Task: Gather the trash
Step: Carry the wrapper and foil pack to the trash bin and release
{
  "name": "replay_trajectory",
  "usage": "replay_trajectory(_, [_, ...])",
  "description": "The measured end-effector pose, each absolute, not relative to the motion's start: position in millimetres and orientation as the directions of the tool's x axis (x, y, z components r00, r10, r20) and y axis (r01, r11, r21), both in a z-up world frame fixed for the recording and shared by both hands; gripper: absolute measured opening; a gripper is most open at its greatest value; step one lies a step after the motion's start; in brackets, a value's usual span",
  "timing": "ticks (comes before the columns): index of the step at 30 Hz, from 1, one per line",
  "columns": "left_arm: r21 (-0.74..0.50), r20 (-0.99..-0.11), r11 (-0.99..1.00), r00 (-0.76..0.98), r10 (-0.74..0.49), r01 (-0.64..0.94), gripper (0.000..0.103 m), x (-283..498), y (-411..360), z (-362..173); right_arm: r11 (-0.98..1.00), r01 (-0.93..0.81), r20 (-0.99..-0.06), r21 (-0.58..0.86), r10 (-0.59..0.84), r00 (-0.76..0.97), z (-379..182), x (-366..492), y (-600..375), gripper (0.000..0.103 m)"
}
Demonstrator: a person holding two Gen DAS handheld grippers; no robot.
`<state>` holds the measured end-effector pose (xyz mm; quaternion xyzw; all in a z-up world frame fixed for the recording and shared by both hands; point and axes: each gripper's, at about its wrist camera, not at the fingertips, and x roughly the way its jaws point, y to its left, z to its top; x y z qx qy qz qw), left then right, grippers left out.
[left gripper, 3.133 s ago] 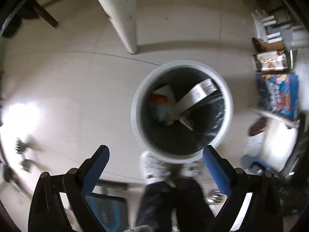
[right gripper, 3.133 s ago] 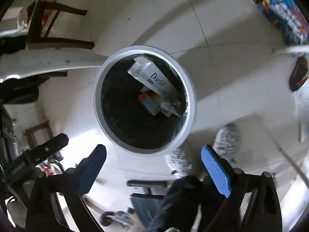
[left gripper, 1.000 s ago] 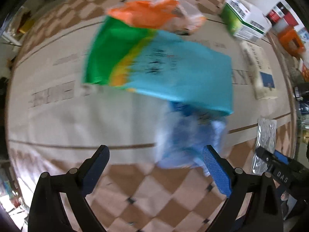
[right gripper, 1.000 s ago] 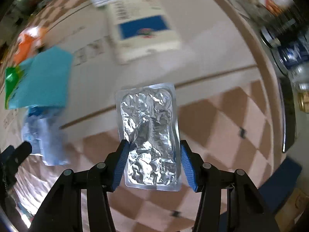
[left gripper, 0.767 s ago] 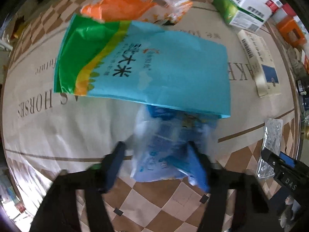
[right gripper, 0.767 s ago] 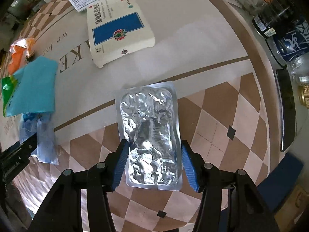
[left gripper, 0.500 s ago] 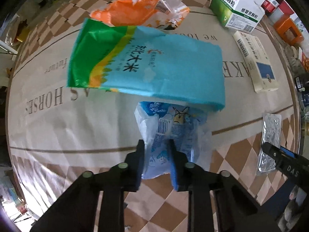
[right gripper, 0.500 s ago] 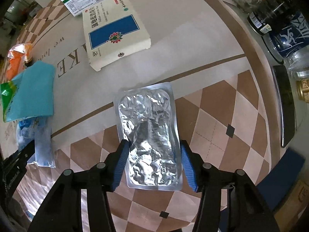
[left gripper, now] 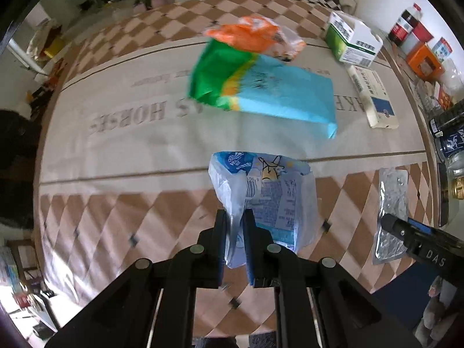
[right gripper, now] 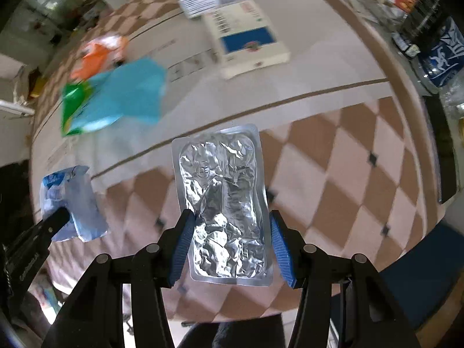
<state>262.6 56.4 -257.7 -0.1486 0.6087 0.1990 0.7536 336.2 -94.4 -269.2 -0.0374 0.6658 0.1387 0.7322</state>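
My left gripper (left gripper: 234, 232) is shut on the edge of a pale blue plastic wrapper (left gripper: 269, 191) and holds it above the table; the wrapper also shows at the left of the right wrist view (right gripper: 72, 200). My right gripper (right gripper: 230, 240) is shut on the sides of a silver foil blister pack (right gripper: 223, 200) and holds it above the checkered tablecloth; the pack also shows at the right of the left wrist view (left gripper: 391, 211). A teal and green bag (left gripper: 266, 95) and an orange wrapper (left gripper: 252, 34) lie further back.
A green and white medicine box (left gripper: 351, 40) and a flat white and blue box (left gripper: 374, 98) lie at the table's far right. Bottles and jars (right gripper: 435, 43) stand along the right edge. The round table's near edge (right gripper: 406, 249) is just below both grippers.
My left gripper has shut on the blue wrapper and lifted it off the table. My right gripper has raised the foil pack. The view has pulled back from the table.
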Motion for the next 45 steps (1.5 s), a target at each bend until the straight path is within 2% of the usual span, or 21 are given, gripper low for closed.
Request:
replay_trajectory(9, [0.0,-0.975,0.819,0.183,0.128,-0.574,0.008,129.7,86.8,-270.1,0.898,-0.388,-0.97,0.21,0.241,0.032,-267.0,207.5,-37.2,0.054])
replay_trajectory(11, [-0.006,-0.979,0.808,0.169,0.116,-0.589,0.008,90.8,89.9,-271.6,0.885,-0.406,-0.966,0.229,0.258,0.018,-267.7,174.8,-26.7,0.043])
replay_trajectory(16, [-0.04,-0.981,0.776,0.171,0.088,-0.629,0.008,-5.6,99.5,-292.9,0.863,-0.434,-0.961,0.261,0.276,-0.028,-299.7,80.5,-4.1,0.042])
replay_trajectory(19, [-0.07,-0.99,0.742,0.139,0.032,-0.666,0.008,-40.3,106.4,-336.2,0.881,-0.384,-0.956,0.278,0.294,-0.019,-336.1,48.2,-1.7,0.042])
replay_trajectory(21, [-0.088,-0.988,0.728,0.151,0.022,-0.68,0.008,-50.5,106.9,-350.5,0.908,-0.306,-0.946,0.286,0.318,0.06,-342.4,41.2,-16.1,0.042])
replay_trajectory(23, [-0.078,-0.985,0.737,0.164,0.046,-0.671,0.008,-51.4,101.0,-351.9,0.933,-0.246,-0.946,0.261,0.298,0.128,-342.9,39.2,-28.8,0.051])
replay_trajectory(24, [-0.081,-0.983,0.74,0.176,0.052,-0.668,0.008,-48.7,97.7,-351.3,0.941,-0.216,-0.943,0.261,0.296,0.149,-343.1,42.0,-34.8,0.063])
replay_trajectory(25, [-0.075,-0.981,0.743,0.183,0.065,-0.665,0.008,-45.9,95.2,-350.9,0.951,-0.201,-0.95,0.233,0.267,0.161,-348.0,49.2,-35.4,0.07])
replay_trajectory(26, [-0.063,-0.978,0.749,0.189,0.084,-0.66,0.008,-44.1,92.2,-350.3,0.955,-0.185,-0.956,0.232,0.258,0.137,-355.7,56.6,-34.7,0.069])
replay_trajectory(27, [-0.057,-0.977,0.753,0.192,0.093,-0.655,0.008,-42.0,90.1,-350.6,0.959,-0.15,-0.959,0.24,0.258,0.115,-358.6,63.4,-37.3,0.052])
replay_trajectory(28, [-0.063,-0.976,0.752,0.199,0.092,-0.656,0.009,-41.2,88.9,-350.8,0.956,-0.138,-0.955,0.258,0.274,0.111,-357.2,65.9,-39.6,0.043])
replay_trajectory(30, [-0.056,-0.976,0.751,0.196,0.099,-0.658,0.008,-46.0,86.5,-353.4,0.954,-0.191,-0.956,0.231,0.259,0.14,-344.8,62.1,-42.3,0.042])
replay_trajectory(33, [-0.061,-0.985,0.742,0.161,0.064,-0.667,0.008,-64.3,82.8,-383.5,0.942,-0.27,-0.967,0.199,0.233,0.102,-366.0,41.7,-36.0,0.043])
replay_trajectory(35, [-0.064,-0.992,0.733,0.126,0.029,-0.678,0.009,-74.7,84.0,-418.4,0.936,-0.313,-0.979,0.161,0.192,0.071,-395.2,27.4,-33.2,0.05])
replay_trajectory(36, [-0.071,-0.994,0.725,0.111,0.008,-0.685,0.009,-79.3,84.9,-441.4,0.935,-0.326,-0.985,0.139,0.166,0.056,-414.9,20.0,-32.4,0.059])
replay_trajectory(39, [-0.069,-0.998,0.718,0.059,-0.039,-0.692,0.014,-81.7,88.8,-501.5,0.934,-0.343,-0.993,0.102,0.113,0.014,-478.1,0.7,-38.8,0.065])
replay_trajectory(41, [-0.076,-0.996,0.721,0.026,-0.08,-0.689,0.014,-82.1,91.7,-547.7,0.931,-0.357,-0.997,0.08,0.082,-0.009,-521.5,-6.1,-35.0,0.077])
replay_trajectory(43, [-0.071,-0.994,0.735,-0.012,-0.107,-0.675,0.015,-81.1,92.9,-594.2,0.922,-0.383,-0.999,0.054,0.049,-0.025,-570.4,-12.3,-30.2,0.095])
replay_trajectory(44, [-0.062,-0.994,0.741,-0.026,-0.107,-0.668,0.028,-81.0,94.3,-615.0,0.919,-0.39,-0.998,0.053,0.044,-0.033,-589.9,-14.5,-28.3,0.098])
replay_trajectory(45, [-0.053,-0.994,0.75,-0.04,-0.105,-0.66,0.051,-80.8,96.0,-634.0,0.914,-0.403,-0.999,0.047,0.036,-0.036,-614.1,-16.8,-25.4,0.101])
